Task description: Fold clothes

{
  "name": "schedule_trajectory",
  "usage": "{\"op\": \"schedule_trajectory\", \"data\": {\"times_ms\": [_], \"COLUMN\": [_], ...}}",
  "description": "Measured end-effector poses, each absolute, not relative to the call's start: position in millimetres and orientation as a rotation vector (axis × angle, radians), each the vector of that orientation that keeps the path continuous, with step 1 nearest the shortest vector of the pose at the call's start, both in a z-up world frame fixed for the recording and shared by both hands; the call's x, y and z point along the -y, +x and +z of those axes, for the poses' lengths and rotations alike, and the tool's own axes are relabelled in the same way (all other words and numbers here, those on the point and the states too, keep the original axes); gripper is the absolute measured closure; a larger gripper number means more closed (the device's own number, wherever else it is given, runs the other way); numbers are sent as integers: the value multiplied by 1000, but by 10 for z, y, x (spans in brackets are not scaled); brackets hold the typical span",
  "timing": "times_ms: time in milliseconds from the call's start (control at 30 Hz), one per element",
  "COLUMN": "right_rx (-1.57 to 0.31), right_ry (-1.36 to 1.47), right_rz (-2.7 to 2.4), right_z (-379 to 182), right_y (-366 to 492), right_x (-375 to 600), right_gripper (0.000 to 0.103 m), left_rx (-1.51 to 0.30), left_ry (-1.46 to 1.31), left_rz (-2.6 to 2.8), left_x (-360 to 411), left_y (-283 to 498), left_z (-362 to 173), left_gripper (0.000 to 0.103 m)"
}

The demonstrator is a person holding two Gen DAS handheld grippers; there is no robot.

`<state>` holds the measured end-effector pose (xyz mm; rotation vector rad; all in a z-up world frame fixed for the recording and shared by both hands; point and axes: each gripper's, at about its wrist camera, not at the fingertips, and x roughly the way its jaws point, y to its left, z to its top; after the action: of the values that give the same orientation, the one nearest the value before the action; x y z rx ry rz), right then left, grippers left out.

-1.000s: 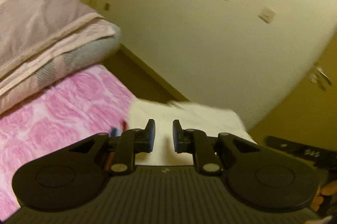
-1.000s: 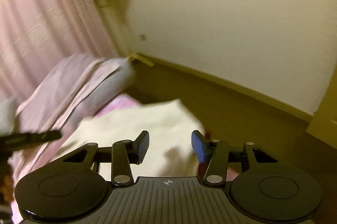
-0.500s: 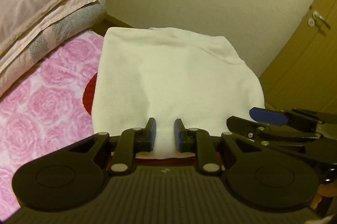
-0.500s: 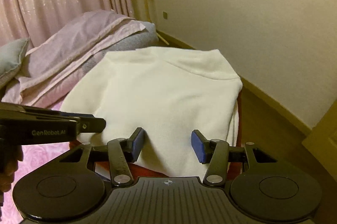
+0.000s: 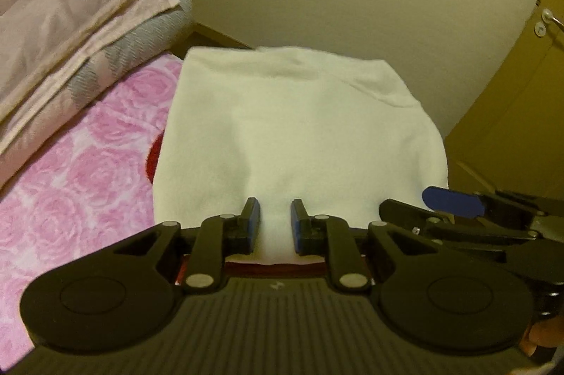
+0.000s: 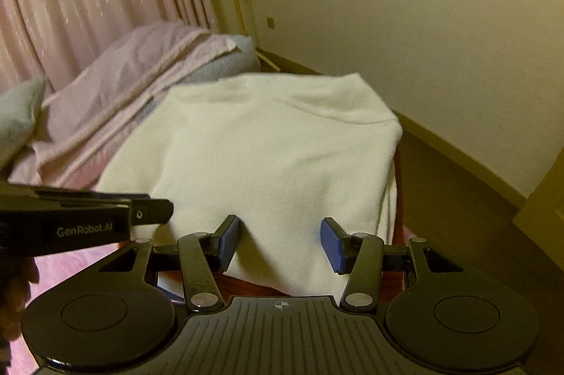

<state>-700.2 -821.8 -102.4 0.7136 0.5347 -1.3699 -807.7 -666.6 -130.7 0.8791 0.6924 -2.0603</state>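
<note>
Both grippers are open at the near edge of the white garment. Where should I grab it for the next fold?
Probably the near hem of the white garment, one corner per gripper, coming in low from the near side. That edge lies flat and free, facing both open jaws: left gripper, right gripper.

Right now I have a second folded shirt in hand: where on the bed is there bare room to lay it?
The pink rose blanket lies bare between the white garment and the stacked bedding. That strip is the free patch. The far side is crowded by the bedding, and the garment runs to the bed's edge on the wall side. Both grippers, left and right, are at the garment's near hem.
</note>
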Motion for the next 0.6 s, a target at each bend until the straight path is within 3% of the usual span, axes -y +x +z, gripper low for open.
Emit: {"op": "schedule_trajectory", "data": {"times_ms": [167,233,467,600], "right_rx": [-521,-513,-505,-495], "right_ry": [744,769,770,790], "right_rz": [-1420,-1447,-1471,-1489], "right_z": [-778,-725,-462,-284], "right_y": [-6940,-6900,-6674,-6536], "right_x": [7926,7752,7052,6652], "right_gripper": [49,25,24,15], "left_rx": [-685,-679,-632,-617], "left_ry": [878,881,889,895], "left_rz": [-2032,-2022,-2021,-2021], "left_x": [6397,6274,5734,5429], "left_y": [-7907,-7806,-7382,-7126], "left_z": [-985,-868,-466,-289], "left_gripper": [77,76,64,60]}}
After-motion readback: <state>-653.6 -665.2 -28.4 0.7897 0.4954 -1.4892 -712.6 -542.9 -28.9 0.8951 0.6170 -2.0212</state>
